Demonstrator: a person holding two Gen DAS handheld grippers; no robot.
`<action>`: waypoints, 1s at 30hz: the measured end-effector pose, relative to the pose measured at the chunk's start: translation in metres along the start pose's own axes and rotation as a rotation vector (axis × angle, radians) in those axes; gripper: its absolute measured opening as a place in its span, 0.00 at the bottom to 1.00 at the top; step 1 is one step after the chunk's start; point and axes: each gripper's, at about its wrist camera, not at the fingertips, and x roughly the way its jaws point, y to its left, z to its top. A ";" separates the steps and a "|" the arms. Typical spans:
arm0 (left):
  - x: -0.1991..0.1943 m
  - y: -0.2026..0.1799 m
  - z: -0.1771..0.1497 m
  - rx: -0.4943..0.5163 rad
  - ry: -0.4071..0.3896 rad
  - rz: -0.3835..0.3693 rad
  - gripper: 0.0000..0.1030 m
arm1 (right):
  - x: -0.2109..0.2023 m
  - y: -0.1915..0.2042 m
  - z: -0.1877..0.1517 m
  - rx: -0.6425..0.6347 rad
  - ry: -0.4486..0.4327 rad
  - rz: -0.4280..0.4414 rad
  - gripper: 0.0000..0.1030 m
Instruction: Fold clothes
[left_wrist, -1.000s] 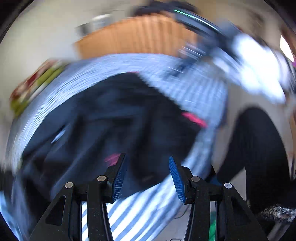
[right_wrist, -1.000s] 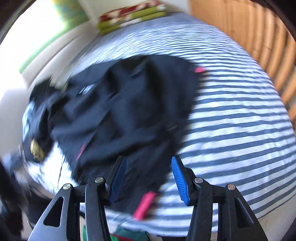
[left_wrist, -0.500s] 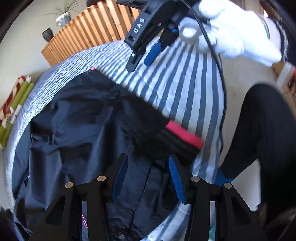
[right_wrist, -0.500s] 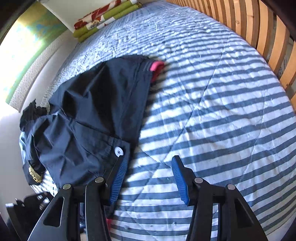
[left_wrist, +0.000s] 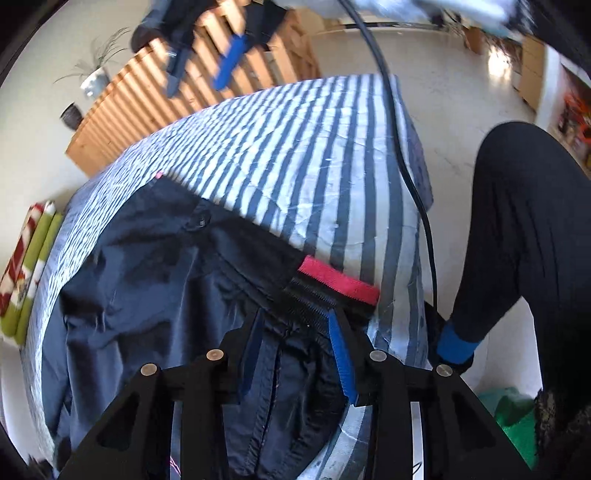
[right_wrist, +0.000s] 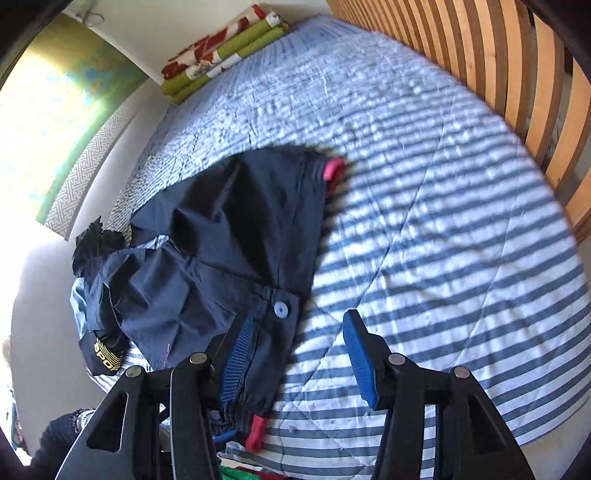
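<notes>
Jaws of the left tool (left_wrist: 295, 350) have just been narrowed around the dark garment's (left_wrist: 155, 280) ribbed, pink-edged cuff (left_wrist: 338, 280), not yet pinched. Beyond, the garment is spread on the striped bed (left_wrist: 314, 155). The right tool (right_wrist: 299, 354) is held spread, empty.

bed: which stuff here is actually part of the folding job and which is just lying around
Part of the job:
- navy garment with pink cuffs
- left gripper, jaws just closing around its ribbed cuff
- right gripper, open above the bed
- striped bedspread

Lying about:
- folded green and red linens
- potted plant
- wooden slat frame
</notes>
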 end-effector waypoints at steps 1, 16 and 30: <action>0.001 0.000 0.001 0.014 0.002 -0.005 0.38 | -0.003 0.003 0.004 -0.007 -0.003 -0.002 0.46; 0.014 -0.022 0.013 0.130 0.013 -0.143 0.48 | 0.027 0.001 0.008 0.019 0.040 0.019 0.46; 0.013 0.014 0.010 -0.106 -0.052 -0.268 0.16 | 0.074 -0.031 0.064 0.081 -0.018 0.016 0.46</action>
